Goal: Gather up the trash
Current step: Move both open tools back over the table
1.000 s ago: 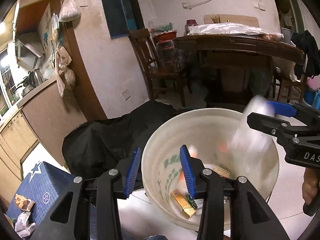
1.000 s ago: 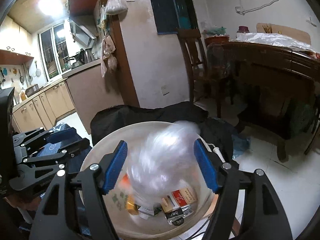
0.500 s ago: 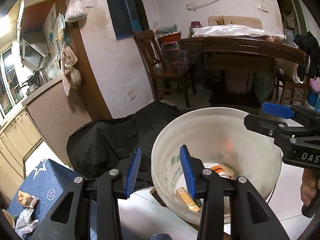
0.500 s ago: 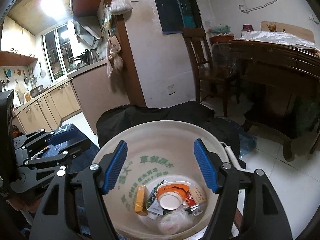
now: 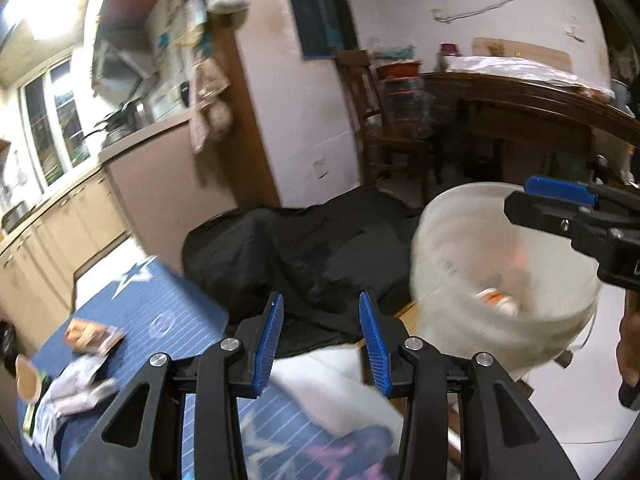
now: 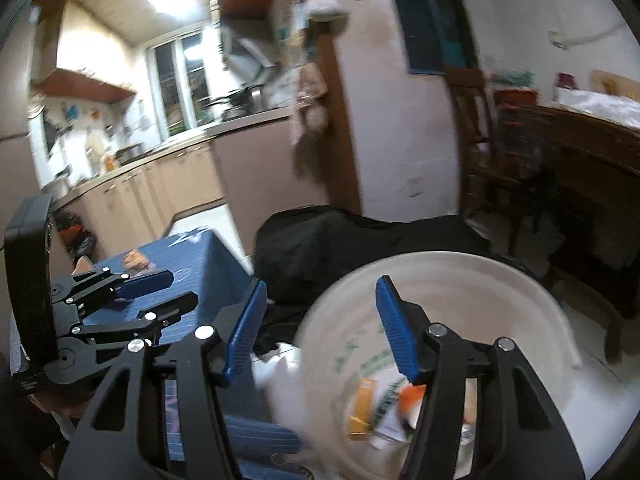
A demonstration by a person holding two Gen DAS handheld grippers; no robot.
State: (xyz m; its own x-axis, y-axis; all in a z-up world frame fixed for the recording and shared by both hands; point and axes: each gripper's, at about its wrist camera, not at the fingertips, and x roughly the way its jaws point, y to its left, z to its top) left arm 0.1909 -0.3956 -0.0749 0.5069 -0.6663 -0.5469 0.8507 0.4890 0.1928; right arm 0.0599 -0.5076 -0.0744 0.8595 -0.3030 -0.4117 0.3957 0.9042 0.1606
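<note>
A cream plastic bucket (image 5: 452, 280) stands low on the right and holds trash: a yellow pack (image 6: 360, 400), an orange-and-white piece (image 6: 412, 396) and papers. My right gripper (image 6: 320, 328) hangs over the bucket's (image 6: 480, 300) left rim, its jaws closing with nothing between them. My left gripper (image 5: 320, 340) is open and empty, out over the black cloth (image 5: 300, 248) near the blue-covered table (image 5: 168, 308). On that table lie a brown wrapper (image 5: 92, 334) and crumpled white wrappers (image 5: 76, 392).
A black cloth heap (image 6: 340, 248) lies between table and bucket. Behind it are a white wall, a wooden chair (image 5: 368, 120) and a dark wooden table (image 5: 520, 100). Kitchen counters (image 5: 80, 220) run along the left. A hand (image 5: 628, 344) shows at the right edge.
The clear plastic piece left my right gripper and dropped into the bucket. Both views have since swung left, away from the bucket toward the blue table. The right jaws stand narrower.
</note>
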